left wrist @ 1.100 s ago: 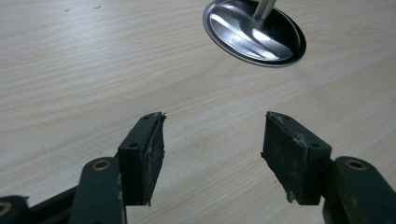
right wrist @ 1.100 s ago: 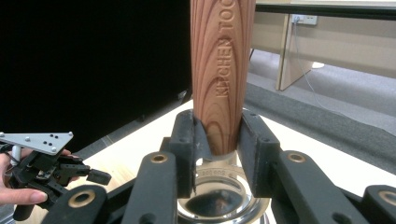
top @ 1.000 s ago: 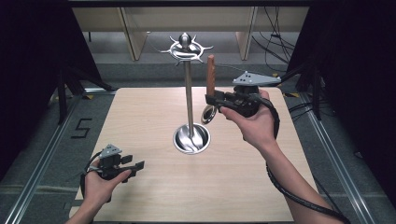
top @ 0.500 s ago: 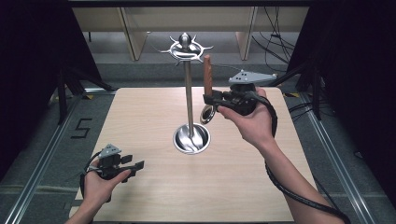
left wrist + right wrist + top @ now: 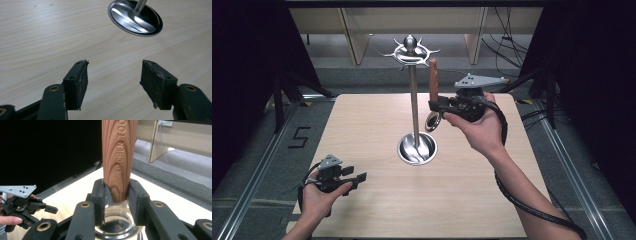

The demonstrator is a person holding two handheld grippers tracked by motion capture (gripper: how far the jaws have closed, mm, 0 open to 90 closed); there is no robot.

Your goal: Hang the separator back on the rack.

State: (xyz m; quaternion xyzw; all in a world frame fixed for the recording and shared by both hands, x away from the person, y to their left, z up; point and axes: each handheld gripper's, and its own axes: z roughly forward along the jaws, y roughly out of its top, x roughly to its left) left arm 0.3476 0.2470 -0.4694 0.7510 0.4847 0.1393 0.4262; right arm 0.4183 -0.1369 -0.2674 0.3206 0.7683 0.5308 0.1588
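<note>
My right gripper fingers clench the wooden-handled ladle upright beside the rack; next, lift and hook it. Left gripper fingers released, resting on the desk.

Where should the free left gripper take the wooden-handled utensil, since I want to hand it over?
Probably the wooden handle above the right gripper: it stands upright and bare there. Come level from the stand's side; the left gripper is open.
</note>
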